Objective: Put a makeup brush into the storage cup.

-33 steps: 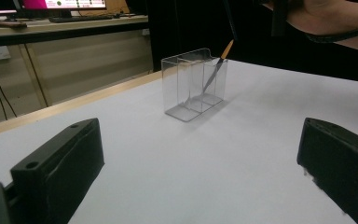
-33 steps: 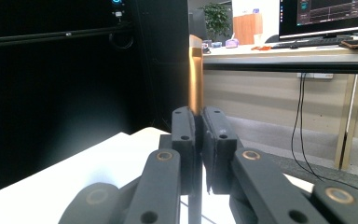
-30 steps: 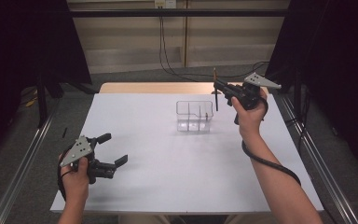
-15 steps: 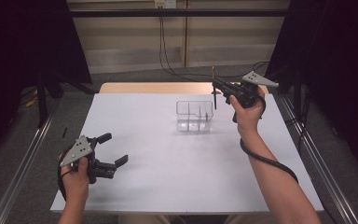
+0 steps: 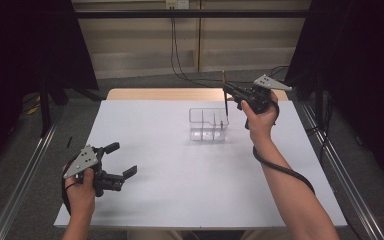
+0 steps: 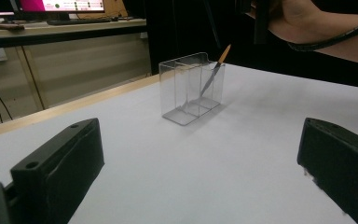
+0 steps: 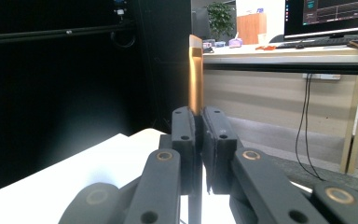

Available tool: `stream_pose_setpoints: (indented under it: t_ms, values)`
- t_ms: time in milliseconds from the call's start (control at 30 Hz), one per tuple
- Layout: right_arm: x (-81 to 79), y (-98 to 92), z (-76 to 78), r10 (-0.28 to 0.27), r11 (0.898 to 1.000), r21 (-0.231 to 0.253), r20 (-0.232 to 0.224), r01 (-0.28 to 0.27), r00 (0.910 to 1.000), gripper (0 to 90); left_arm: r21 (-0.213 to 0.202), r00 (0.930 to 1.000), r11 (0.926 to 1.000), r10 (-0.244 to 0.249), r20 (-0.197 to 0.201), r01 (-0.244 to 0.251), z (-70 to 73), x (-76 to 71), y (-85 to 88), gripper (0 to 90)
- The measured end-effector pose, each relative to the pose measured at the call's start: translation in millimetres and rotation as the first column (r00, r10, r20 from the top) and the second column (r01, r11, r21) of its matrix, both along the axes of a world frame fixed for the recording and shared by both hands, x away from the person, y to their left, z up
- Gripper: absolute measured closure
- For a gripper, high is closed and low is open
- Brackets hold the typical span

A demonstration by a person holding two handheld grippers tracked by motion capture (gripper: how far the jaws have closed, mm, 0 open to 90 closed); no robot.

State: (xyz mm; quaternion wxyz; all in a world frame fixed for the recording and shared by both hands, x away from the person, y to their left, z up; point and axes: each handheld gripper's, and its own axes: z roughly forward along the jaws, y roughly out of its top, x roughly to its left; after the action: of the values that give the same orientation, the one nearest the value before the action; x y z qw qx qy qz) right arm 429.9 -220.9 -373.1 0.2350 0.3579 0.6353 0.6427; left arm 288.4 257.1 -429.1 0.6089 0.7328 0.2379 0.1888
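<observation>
At about 7 o'clock on the white table (image 5: 180,200), nearest to the person, the left gripper (image 5: 122,165) rests low over the surface with its jaws spread wide and nothing between them; in the left gripper view the two black jaws stand far apart at each side of the bare table. Farther away, a little past the middle of the table toward 1 o'clock, stands the clear plastic organizer (image 5: 208,125), upright, with several compartments. One thin brush (image 6: 213,74) leans tilted inside it, in the compartment at the right end as the left gripper view shows it. Beyond the organizer, at about 1 o'clock, the right gripper (image 5: 228,92) is held above the table with its jaws pressed together on a second brush (image 7: 196,79), which stands upright, its lower end over the right end of the organizer
</observation>
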Motion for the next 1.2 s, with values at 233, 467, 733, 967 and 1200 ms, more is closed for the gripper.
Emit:
stream_pose_setpoints:
  t_ms: [233,467,733,967,1200]
  values:
    - [2.5,2.7,-2.6,-0.017,1.000,-0.001,0.001,0.017,0.9999,84.5,-0.003,1.0000,1.0000,0.000,-0.005,0.000,-0.9,0.4,0.6,0.2]
    - [4.2,4.2,-5.4,-0.018,1.000,-0.016,0.003,0.018,0.9998,84.4,-0.001,1.0000,1.0000,0.001,-0.005,-0.001,-0.9,0.6,0.9,0.3]
    - [3.1,7.9,-9.8,-0.005,1.000,-0.022,-0.004,0.005,1.0000,84.5,-0.004,1.0000,1.0000,0.003,-0.003,-0.003,-0.2,0.2,1.6,0.3]
    - [1.2,6.2,-17.1,-0.002,1.000,-0.020,-0.019,0.002,0.9998,84.5,-0.005,1.0000,1.0000,0.007,0.002,-0.007,0.4,0.0,2.3,0.3]
    - [0.4,3.7,-22.5,-0.003,1.000,-0.018,-0.026,0.002,0.9997,84.5,-0.006,1.0000,0.9999,0.009,0.003,-0.009,0.5,-0.1,2.5,0.2]
